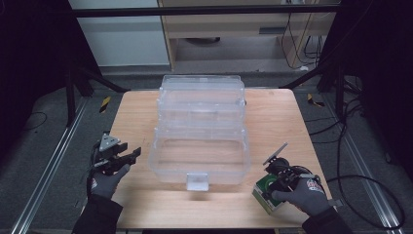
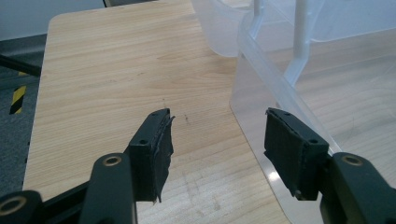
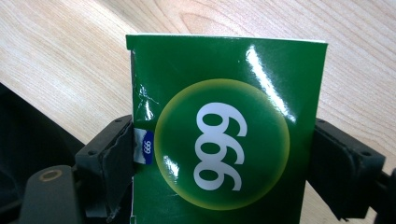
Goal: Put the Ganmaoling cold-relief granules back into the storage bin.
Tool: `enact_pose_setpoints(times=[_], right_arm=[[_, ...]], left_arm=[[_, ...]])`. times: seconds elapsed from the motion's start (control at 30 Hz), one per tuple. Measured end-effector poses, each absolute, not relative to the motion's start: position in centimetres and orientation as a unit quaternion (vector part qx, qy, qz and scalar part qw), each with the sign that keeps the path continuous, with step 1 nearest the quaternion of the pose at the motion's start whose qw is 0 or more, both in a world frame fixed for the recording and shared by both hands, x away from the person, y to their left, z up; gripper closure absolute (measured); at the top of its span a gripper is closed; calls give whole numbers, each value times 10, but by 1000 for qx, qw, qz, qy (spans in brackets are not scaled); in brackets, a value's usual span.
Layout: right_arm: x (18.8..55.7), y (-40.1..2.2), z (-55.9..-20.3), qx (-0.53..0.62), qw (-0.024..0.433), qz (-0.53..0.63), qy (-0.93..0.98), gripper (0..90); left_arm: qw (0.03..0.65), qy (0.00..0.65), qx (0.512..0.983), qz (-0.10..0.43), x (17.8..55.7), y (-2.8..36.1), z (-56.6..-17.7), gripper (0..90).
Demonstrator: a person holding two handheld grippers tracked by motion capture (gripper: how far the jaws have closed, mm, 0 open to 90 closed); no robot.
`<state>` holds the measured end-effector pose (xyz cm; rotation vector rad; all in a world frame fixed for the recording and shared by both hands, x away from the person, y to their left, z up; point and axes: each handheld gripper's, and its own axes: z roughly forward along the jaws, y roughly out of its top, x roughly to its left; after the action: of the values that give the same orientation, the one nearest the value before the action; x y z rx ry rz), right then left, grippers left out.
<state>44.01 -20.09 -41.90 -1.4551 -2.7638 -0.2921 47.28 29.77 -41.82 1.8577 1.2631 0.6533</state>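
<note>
Right gripper view, jaws: the 2 black jaws stand on either side of a green box (image 3: 224, 135), and both pads appear to touch its sides, so the right gripper (image 3: 219, 154) looks closed on it.
Green box, face: a glossy green carton with a yellow-rimmed circle and white "999" printed on it; a small blue tag with the same digits sits at the left edge beside the left pad, where the card is creased.
Green box, place: on the wooden table (image 1: 141, 122) at its near right corner, under the right hand (image 1: 302, 195), well apart from the left gripper.
Left gripper view, jaws: the 2 black jaws of the left gripper (image 2: 217, 144) stand wide apart with bare wood between them; nothing is held.
Left pads: the padding on the left-hand jaw is frayed at its edge.
Left gripper, surroundings: the near corner of a clear plastic organiser box (image 2: 280, 88) lies just beside the right-hand jaw; I cannot tell whether they touch.
Left hand (image 1: 104, 180): in a grey glove, at the near left of the table in the high view.
Organiser box, high view: open, tiered, transparent, in the middle of the table between the 2 hands, with a latch tab at its near side.
Beyond the table: grey floor, black frame posts, cables.
</note>
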Motion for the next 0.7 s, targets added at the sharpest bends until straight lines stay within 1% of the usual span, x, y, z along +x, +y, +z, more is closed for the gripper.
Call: enact_pose_setpoints(times=[0.17,0.4,0.7], right_arm=[[439,-203,-416,-460,4,-106,-882,174],[438,-206,-401,-452,-15,-123,-883,174],[439,-210,-391,-455,-20,-132,-880,178]], left_arm=[[390,498,731,256,473,297,-419,410],[389,497,732,256,473,297,-419,410],[388,496,733,256,473,297,-420,410]])
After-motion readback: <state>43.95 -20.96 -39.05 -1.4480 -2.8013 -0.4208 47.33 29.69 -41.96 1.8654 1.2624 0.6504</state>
